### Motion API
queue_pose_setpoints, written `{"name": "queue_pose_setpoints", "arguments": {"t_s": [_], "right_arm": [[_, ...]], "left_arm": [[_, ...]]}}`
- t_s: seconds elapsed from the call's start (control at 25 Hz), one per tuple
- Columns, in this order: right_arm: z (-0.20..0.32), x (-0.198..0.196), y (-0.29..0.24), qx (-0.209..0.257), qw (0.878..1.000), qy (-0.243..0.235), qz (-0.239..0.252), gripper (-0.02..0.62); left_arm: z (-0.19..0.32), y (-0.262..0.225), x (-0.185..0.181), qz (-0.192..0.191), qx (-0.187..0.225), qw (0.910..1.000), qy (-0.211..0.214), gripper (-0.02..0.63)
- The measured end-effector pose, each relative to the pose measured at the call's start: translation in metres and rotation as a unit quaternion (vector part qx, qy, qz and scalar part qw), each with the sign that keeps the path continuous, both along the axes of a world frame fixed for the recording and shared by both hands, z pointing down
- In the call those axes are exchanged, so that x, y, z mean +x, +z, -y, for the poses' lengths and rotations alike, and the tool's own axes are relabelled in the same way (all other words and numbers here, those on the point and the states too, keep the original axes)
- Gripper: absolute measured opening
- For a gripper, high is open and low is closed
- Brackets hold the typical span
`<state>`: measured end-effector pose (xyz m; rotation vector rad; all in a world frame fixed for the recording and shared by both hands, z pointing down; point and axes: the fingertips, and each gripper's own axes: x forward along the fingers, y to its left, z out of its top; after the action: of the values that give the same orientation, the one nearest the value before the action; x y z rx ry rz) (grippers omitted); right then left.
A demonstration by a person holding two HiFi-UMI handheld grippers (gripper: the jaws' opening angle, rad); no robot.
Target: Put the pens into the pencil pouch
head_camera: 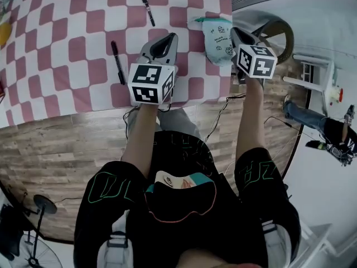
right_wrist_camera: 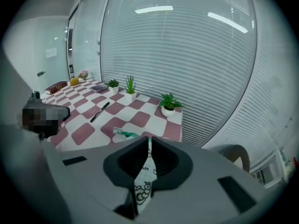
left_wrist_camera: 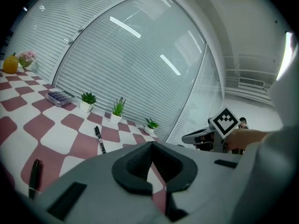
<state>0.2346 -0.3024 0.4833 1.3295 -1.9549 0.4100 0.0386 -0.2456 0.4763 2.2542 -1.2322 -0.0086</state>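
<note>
A white printed pencil pouch (head_camera: pixel 218 39) with a teal zip lies near the right edge of the pink-checked table (head_camera: pixel 56 66). Two black pens lie on the cloth: one (head_camera: pixel 148 8) towards the back, the other (head_camera: pixel 117 62) left of my left gripper (head_camera: pixel 168 38). The left gripper hovers over the table's front part, jaws shut and empty. My right gripper (head_camera: pixel 235 32) hangs just right of the pouch, also shut with nothing held. In the right gripper view the pouch (right_wrist_camera: pixel 142 183) shows below the closed jaws. In the left gripper view both pens (left_wrist_camera: pixel 99 139) (left_wrist_camera: pixel 34 178) are visible.
Small potted plants (right_wrist_camera: pixel 169 105) stand along the table's far edge by the window blinds. A purple box (left_wrist_camera: pixel 58 97) sits at the back. A round chair (head_camera: pixel 277 33) stands right of the table, and cables hang off the front edge (head_camera: pixel 111 111).
</note>
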Motion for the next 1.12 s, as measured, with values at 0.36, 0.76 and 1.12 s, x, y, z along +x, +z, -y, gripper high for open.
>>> {"name": "queue_pose_setpoints", "arguments": {"t_s": [0.36,0.76,1.12], "right_arm": [[0.03,0.004,0.047,-0.086,0.996,-0.024,-0.003,0.064],[0.04,0.006,0.094,-0.166,0.986,-0.014,0.002,0.146],[0.039,0.006,0.103,-0.186,0.982,-0.01,0.006,0.039]], "left_arm": [[0.019,0.01,0.005,0.012,-0.01,0.9999,-0.006,-0.005],[0.031,0.023,0.014,0.016,-0.028,0.9994,-0.012,-0.005],[0.034,0.028,0.015,0.017,-0.033,0.9991,-0.02,-0.005]]}}
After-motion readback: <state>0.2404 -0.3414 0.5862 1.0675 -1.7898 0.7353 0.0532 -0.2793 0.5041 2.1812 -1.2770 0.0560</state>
